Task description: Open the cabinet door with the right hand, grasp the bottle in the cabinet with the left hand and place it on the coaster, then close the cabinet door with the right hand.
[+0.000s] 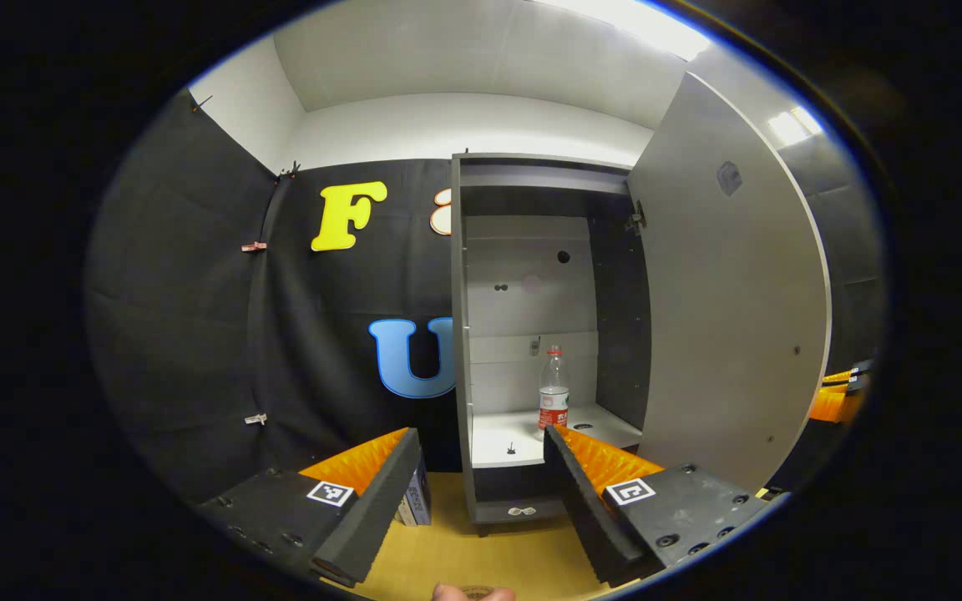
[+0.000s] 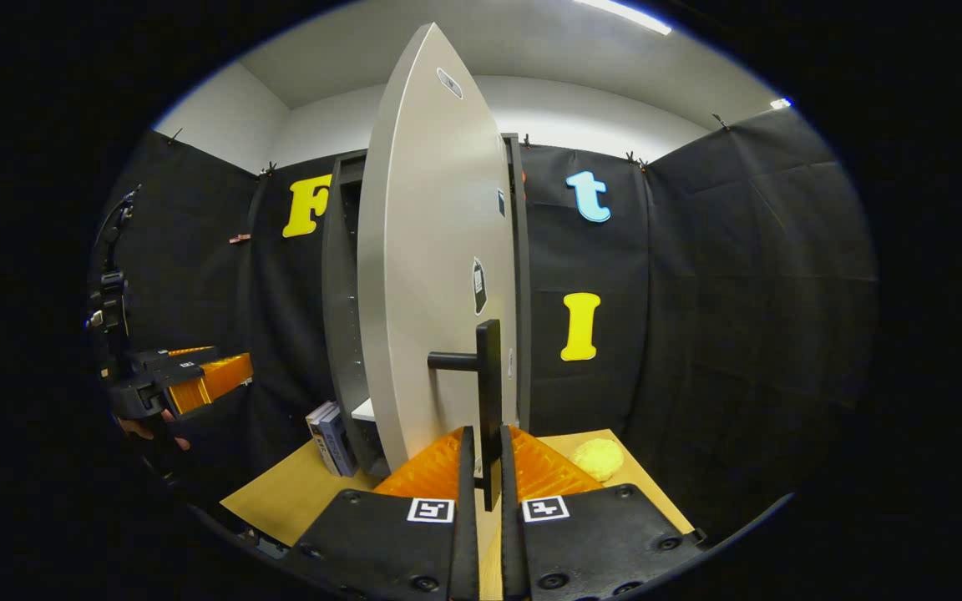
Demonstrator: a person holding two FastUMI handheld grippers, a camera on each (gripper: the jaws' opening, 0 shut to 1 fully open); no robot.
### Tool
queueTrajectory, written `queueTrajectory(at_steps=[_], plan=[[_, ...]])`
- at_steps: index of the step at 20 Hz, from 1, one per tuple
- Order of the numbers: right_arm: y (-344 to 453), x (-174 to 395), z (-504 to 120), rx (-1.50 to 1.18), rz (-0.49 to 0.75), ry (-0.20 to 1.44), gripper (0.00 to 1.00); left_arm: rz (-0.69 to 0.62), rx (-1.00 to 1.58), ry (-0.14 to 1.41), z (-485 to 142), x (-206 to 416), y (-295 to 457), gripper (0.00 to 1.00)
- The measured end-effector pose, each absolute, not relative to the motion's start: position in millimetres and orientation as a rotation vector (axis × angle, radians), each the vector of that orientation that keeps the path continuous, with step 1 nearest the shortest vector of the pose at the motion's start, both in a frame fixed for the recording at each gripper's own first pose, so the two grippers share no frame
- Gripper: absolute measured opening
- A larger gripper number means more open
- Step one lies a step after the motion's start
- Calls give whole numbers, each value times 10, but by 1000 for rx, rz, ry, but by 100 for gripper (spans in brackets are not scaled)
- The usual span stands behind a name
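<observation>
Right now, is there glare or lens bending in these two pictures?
Left gripper view: the ceiling light is blown out and the open cabinet door bows outward, but the bottle stays sharp. Right gripper view: the door bulges like a blade, and the handle between the right tongs is crisp.

Pretty bright overall, ceiling light strip (image 1: 640,21) glares hard, cabinet door (image 2: 431,250) bows from fisheye, everything's sharp.

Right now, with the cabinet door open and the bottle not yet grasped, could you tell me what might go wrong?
The right gripper is clamped on the door handle; if it slips, the cabinet door might swing into the left gripper's path. The tall, slim water bottle stands upright on the shelf, so a finger's nudge could topple it.
</observation>
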State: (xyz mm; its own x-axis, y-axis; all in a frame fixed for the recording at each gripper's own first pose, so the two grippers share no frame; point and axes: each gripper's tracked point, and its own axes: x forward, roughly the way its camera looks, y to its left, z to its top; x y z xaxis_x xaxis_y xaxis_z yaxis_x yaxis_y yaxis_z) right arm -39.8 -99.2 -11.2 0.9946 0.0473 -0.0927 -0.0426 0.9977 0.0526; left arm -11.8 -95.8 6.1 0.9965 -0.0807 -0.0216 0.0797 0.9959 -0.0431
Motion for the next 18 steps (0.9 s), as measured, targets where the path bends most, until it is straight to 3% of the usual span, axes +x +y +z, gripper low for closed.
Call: queueTrajectory(at_steps=[18], plan=[[-1665,-492,-151,85,-1,92,9,-150,-29,19,26,382,-1669,94]])
